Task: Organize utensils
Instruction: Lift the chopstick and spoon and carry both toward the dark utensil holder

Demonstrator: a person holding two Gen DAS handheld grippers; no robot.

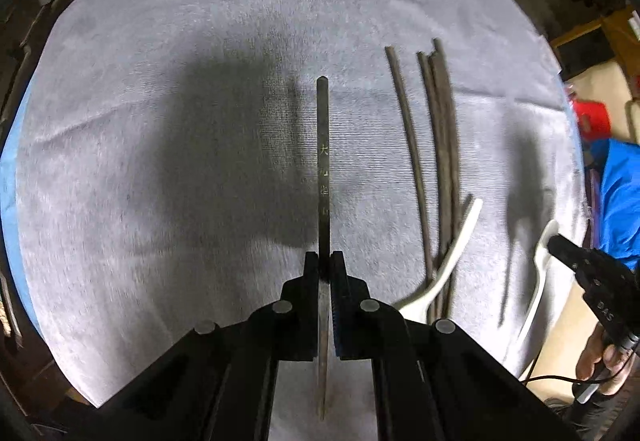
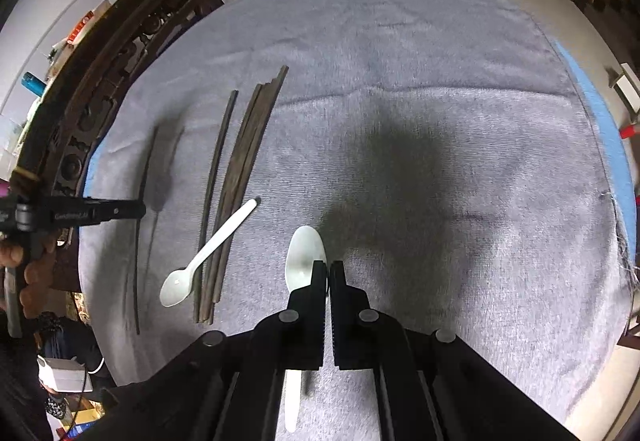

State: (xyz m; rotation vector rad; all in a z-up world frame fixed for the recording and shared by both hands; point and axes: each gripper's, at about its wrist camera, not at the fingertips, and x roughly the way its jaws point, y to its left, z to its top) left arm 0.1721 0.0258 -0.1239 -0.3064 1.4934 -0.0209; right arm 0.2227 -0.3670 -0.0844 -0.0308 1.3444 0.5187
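Four chopsticks (image 1: 434,161) lay grouped; one spoon (image 2: 200,257) crossed them. Left gripper (image 1: 325,261) jaws clamped a fifth chopstick (image 1: 323,145), right gripper (image 2: 329,269) jaws a second spoon (image 2: 302,257), both unplaced.

L gripper (image 1: 325,265) – clamps chopstick (image 1: 323,145).

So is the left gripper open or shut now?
Shut: the left gripper clamps a dark chopstick between its fingers, with no gap visible.
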